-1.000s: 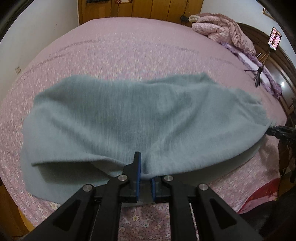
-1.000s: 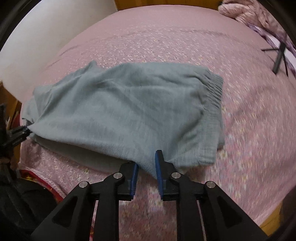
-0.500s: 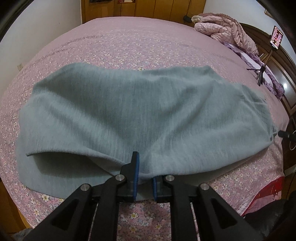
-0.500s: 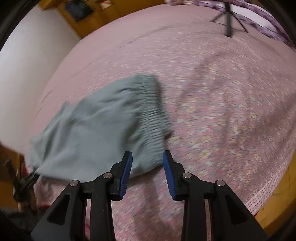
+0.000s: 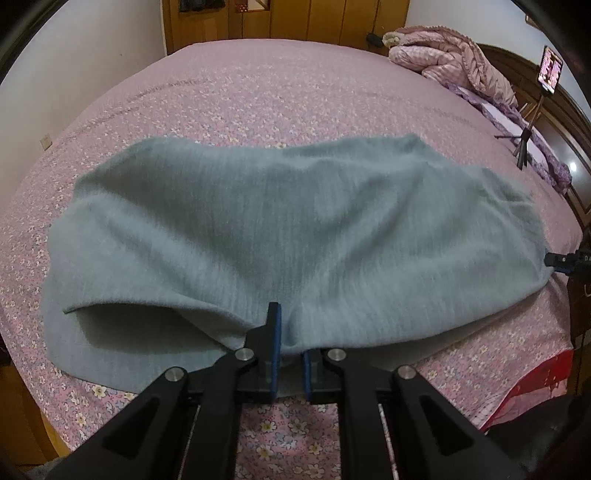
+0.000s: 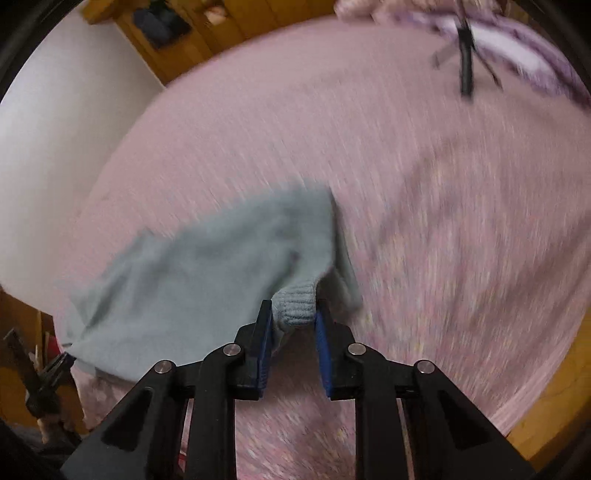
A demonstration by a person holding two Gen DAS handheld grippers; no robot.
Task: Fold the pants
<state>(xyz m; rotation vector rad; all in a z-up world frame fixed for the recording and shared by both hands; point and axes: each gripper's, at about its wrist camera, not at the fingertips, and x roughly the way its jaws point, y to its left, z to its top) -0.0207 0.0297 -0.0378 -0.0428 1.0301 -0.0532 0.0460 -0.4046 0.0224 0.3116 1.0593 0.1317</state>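
Grey-green pants (image 5: 280, 229) lie spread across the pink flowered bedspread (image 5: 280, 92), with the top layer raised at the near edge. My left gripper (image 5: 290, 347) is shut on that near edge, the cloth pinched between its blue pads. In the right wrist view, which is blurred, the pants (image 6: 192, 280) trail off to the left. My right gripper (image 6: 294, 317) is closing, its jaws pressing on the ribbed waistband corner (image 6: 297, 306), which is lifted off the bed. The right gripper's dark tip (image 5: 554, 260) shows at the pants' right end in the left wrist view.
A bundled pink quilt (image 5: 450, 59) lies at the bed's far right corner. A phone on a tripod (image 5: 528, 125) stands near the dark headboard (image 5: 576, 122). Wooden wardrobe doors (image 5: 295, 18) are behind. A red cloth (image 5: 532, 387) hangs at the near bed edge.
My right gripper let go of the near hem, opened, swung right to the waistband corner, closed on it and lifted it. The left gripper stayed put, holding its edge.
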